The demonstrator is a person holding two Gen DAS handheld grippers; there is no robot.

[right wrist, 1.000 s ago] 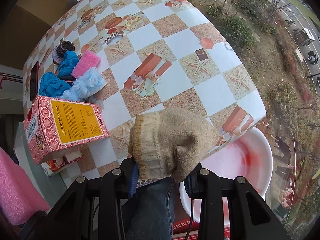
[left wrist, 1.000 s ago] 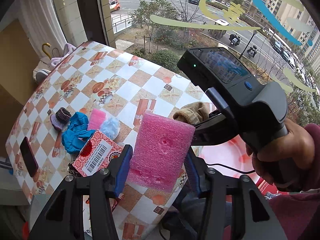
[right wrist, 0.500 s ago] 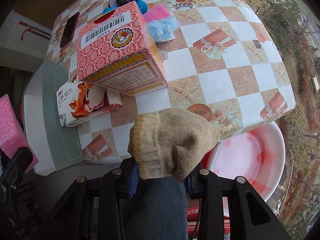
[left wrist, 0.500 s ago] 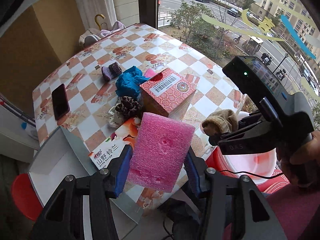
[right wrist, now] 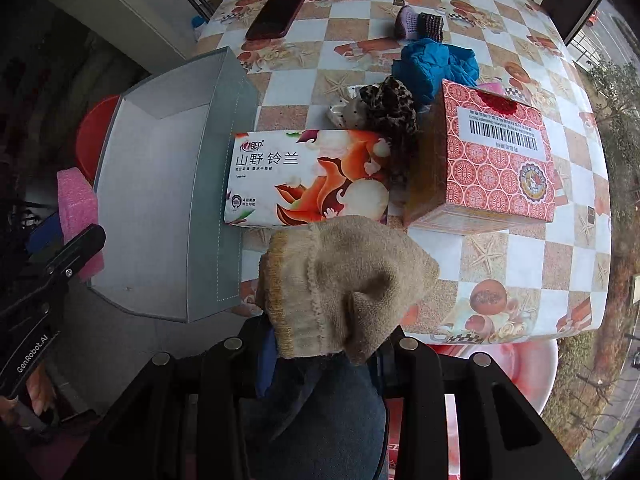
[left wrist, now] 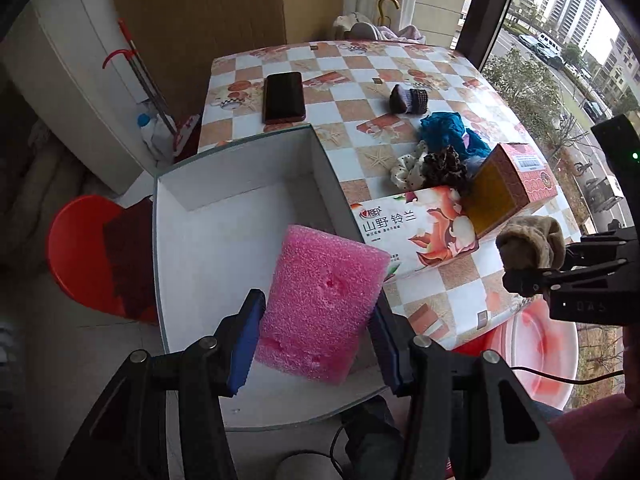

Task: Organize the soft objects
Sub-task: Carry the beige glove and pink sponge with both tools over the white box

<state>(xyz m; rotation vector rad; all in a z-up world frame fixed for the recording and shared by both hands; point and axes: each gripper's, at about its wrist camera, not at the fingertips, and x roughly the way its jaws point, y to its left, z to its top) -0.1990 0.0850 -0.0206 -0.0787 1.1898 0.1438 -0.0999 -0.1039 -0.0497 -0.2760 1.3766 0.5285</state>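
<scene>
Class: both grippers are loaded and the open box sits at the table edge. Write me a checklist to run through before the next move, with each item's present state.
1. Left gripper clamped on the pink foam block: ok.
2. Right gripper clamped on the beige sock: ok.
3. Foam block over the open white box: ok.
4. Sock over the box: not ok, it hangs beside it, over the table edge.
5. Box interior free of other items: ok where visible.
6. Box stable on the table edge: cannot tell.

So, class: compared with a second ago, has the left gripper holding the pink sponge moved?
Yes. The left gripper with the pink sponge has swung from over the checked table to above the open white box at its edge.
</scene>
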